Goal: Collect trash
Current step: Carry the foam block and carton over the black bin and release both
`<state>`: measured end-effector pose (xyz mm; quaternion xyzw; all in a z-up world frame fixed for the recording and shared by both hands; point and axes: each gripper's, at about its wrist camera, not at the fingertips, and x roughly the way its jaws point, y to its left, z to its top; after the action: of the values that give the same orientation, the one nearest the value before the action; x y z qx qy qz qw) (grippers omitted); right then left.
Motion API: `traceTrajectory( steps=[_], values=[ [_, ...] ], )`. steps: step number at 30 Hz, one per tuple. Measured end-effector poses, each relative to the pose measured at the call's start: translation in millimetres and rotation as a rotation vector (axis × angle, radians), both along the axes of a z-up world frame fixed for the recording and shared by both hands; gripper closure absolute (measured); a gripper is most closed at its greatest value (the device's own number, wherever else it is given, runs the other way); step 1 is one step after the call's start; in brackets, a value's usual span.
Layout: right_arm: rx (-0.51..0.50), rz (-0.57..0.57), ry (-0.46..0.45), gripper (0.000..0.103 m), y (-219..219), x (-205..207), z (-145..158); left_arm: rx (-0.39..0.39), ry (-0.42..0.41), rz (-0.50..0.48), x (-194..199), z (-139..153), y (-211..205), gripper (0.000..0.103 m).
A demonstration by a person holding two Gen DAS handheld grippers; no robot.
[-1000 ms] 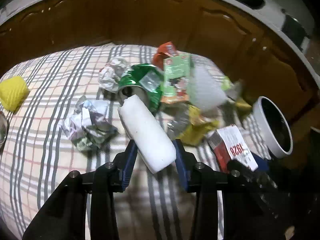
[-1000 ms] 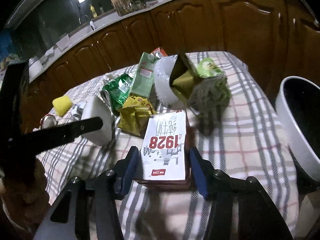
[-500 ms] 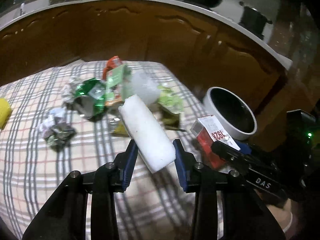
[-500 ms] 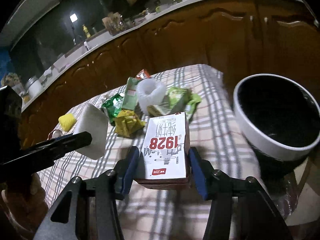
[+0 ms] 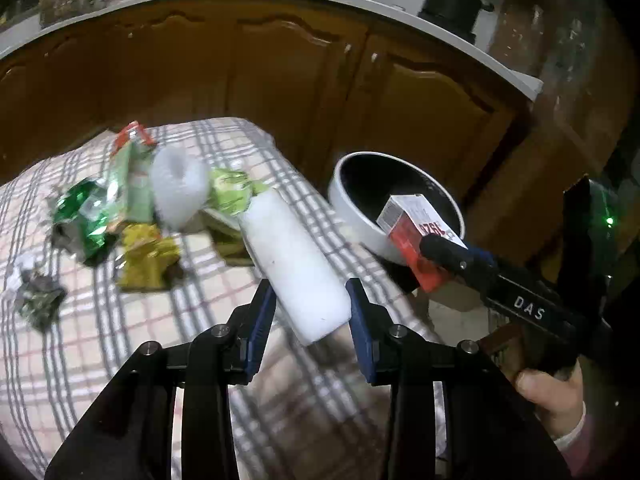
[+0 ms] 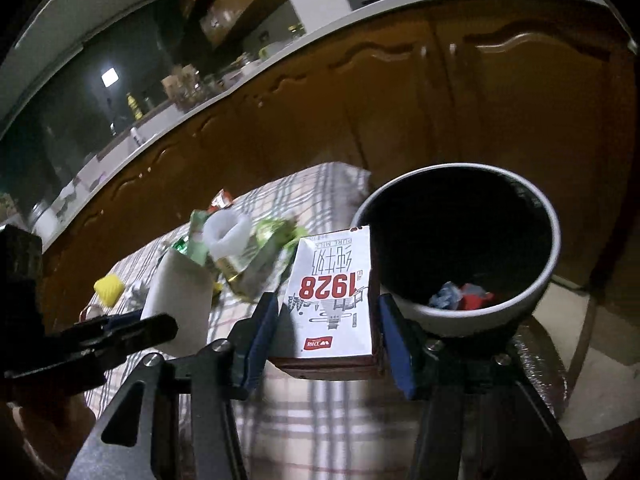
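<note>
My left gripper (image 5: 312, 308) is shut on a white foam block (image 5: 294, 262) and holds it above the checked tablecloth (image 5: 120, 332), left of the bin. My right gripper (image 6: 326, 328) is shut on a white and red "1928" milk carton (image 6: 334, 300) and holds it at the near rim of the round white bin (image 6: 532, 292). In the left wrist view the carton (image 5: 416, 228) hangs over the bin (image 5: 352, 216). The bin holds some red and blue scraps (image 6: 460, 298). The foam block also shows in the right wrist view (image 6: 180, 300).
A heap of trash lies on the cloth: a white foam roll (image 5: 178, 188), green wrappers (image 5: 86, 216), a yellow wrapper (image 5: 146, 260), crumpled paper (image 5: 38, 296). A yellow object (image 6: 108, 288) lies further back. Brown cabinets (image 5: 280, 68) stand behind the table.
Both grippers have moved right toward the bin with their loads. The carton has gone from above the cloth to the bin's rim. The trash heap has dropped back to the left.
</note>
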<state>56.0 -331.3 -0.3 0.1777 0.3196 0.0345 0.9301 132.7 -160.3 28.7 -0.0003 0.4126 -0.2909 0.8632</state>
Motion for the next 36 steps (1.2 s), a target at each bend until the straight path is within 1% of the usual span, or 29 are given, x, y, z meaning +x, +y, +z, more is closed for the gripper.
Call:
traceTrajectory(
  steps=[7,14,17,27,31,36],
  values=[
    [0.004,-0.068,-0.017,0.051,-31,-1,5,0.013,-0.012,-0.056,8,3,-36,0.068],
    [0.009,-0.114,-0.017,0.051,-52,5,6,0.019,-0.003,-0.105,21,2,-72,0.068],
    [0.008,-0.128,-0.018,0.051,-61,6,5,0.022,0.015,-0.122,28,-1,-87,0.068],
    [0.016,-0.151,-0.016,0.051,-86,17,4,0.024,0.055,-0.165,48,-4,-121,0.068],
    [0.015,-0.154,-0.014,0.051,-91,23,5,0.026,0.077,-0.181,58,-7,-133,0.068],
    [0.007,-0.154,-0.002,0.051,-97,32,3,0.041,0.084,-0.192,67,-10,-146,0.068]
  ],
)
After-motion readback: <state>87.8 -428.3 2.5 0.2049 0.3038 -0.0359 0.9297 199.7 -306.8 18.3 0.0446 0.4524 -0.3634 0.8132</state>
